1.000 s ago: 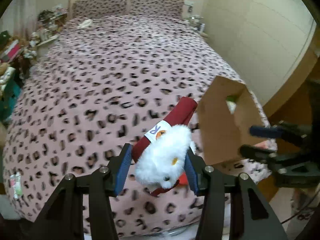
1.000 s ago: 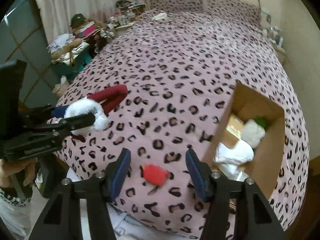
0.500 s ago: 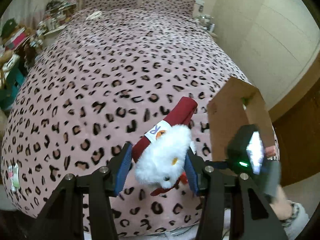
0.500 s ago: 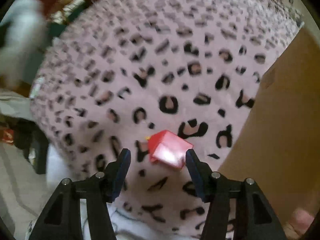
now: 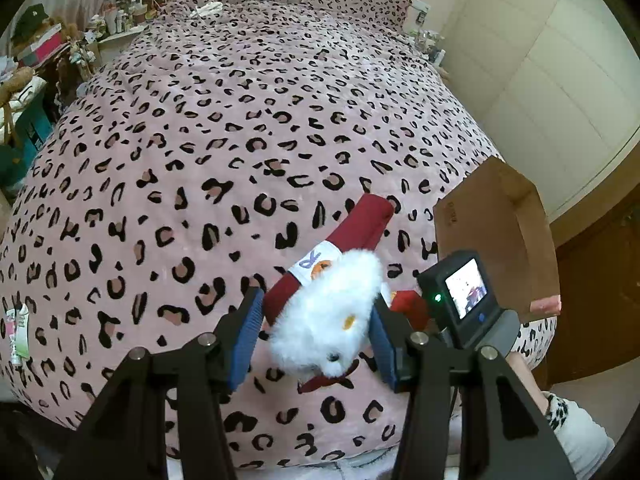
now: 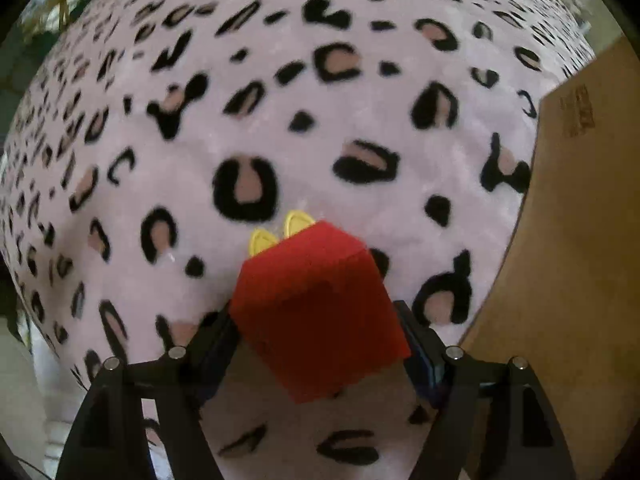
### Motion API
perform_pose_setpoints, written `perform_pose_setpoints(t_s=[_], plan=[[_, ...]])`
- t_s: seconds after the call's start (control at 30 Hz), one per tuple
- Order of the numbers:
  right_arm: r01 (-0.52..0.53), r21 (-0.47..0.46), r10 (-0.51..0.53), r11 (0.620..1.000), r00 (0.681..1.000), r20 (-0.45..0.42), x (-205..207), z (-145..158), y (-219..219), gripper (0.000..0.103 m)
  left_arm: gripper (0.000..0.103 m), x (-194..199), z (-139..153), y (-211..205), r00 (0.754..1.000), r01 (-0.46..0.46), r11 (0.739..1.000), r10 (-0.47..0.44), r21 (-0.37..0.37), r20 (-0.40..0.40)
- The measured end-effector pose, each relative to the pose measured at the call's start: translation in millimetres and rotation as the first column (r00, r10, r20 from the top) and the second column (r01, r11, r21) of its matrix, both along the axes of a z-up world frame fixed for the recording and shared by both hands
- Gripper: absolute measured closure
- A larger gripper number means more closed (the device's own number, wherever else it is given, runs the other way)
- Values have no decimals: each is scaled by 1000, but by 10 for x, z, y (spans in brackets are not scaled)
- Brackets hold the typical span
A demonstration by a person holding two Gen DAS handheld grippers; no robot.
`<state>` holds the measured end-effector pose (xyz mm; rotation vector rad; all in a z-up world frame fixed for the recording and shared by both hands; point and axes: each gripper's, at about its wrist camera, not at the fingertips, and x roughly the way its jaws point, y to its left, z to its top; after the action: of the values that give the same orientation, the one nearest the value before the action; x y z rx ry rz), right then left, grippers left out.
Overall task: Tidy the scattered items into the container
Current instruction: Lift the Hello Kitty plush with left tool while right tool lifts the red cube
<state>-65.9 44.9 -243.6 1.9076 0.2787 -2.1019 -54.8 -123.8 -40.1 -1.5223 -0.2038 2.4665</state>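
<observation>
My left gripper [image 5: 316,340] clamps the white plush toy [image 5: 324,320] above the leopard bedspread [image 5: 240,120]. My right gripper [image 6: 316,344], jaws just widening, straddles the red box [image 6: 316,312] lying on the bedspread. The cardboard box [image 6: 568,264] stands just right, its wall close.

Cardboard box [image 6: 568,240] cut off; contents hidden.

Left camera overlooks bed [image 5: 248,112]; right looks down close, slightly blurred; both show box [image 5: 496,240].
</observation>
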Motion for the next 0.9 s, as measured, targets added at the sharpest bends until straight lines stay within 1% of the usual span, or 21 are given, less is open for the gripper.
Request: perform_pose_setpoints(t_s=[0.03,0.13,0.23,0.27,0.3,0.37,0.43,0.5,0.57,0.63,0.67,0.73,0.8,0.83,0.87,0.9], plan=[[10,-11,-10,1000,1000,-8,0,31,20,35,52,0,-15,14,1000,4,1000,-4,0,4],[28,-56,-29,998,999,-15,-13,120,57,36,52,-8,-40,48,1000,11,1000,-11,2,13],[18,-78,-20,997,999,-26,13,226,46,38,52,11,-44,66,1000,16,1000,-16,-2,15],[15,-88,-18,996,999,-33,33,276,43,41,52,17,-40,68,1000,15,1000,-15,-6,16],[8,-99,-12,995,999,-41,61,342,36,49,52,21,-38,65,1000,15,1000,-15,-8,16],[-6,-128,-2,992,998,-60,127,501,28,52,52,17,-30,64,1000,13,1000,-13,-13,19],[-27,-136,15,990,996,-90,191,669,18,54,52,14,-24,73,1000,14,1000,-14,-12,18],[-36,-135,21,990,993,-113,213,778,33,59,52,10,1,104,1000,22,1000,-22,-8,15],[-38,-148,22,988,994,-110,158,828,49,60,52,15,36,149,999,33,999,-33,4,12],[-45,-154,31,987,995,-95,123,800,42,59,51,17,63,186,999,40,999,-40,5,9],[-46,-142,34,989,996,-87,131,792,61,59,51,24,79,205,999,42,999,-42,1,5],[-43,-107,40,993,999,-23,-101,637,41,59,51,37,93,219,999,44,999,-44,2,5],[-35,-101,38,994,999,30,-90,508,65,57,51,47,98,224,999,44,999,-44,-2,5],[-33,-119,39,992,998,44,-46,452,68,56,50,54,98,217,999,43,999,-43,-6,5],[-30,-133,37,991,998,52,-39,444,65,50,50,61,94,210,999,39,999,-39,-6,6],[-30,-122,39,992,997,64,-18,430,48,39,50,65,85,199,999,36,999,-36,-6,9]])
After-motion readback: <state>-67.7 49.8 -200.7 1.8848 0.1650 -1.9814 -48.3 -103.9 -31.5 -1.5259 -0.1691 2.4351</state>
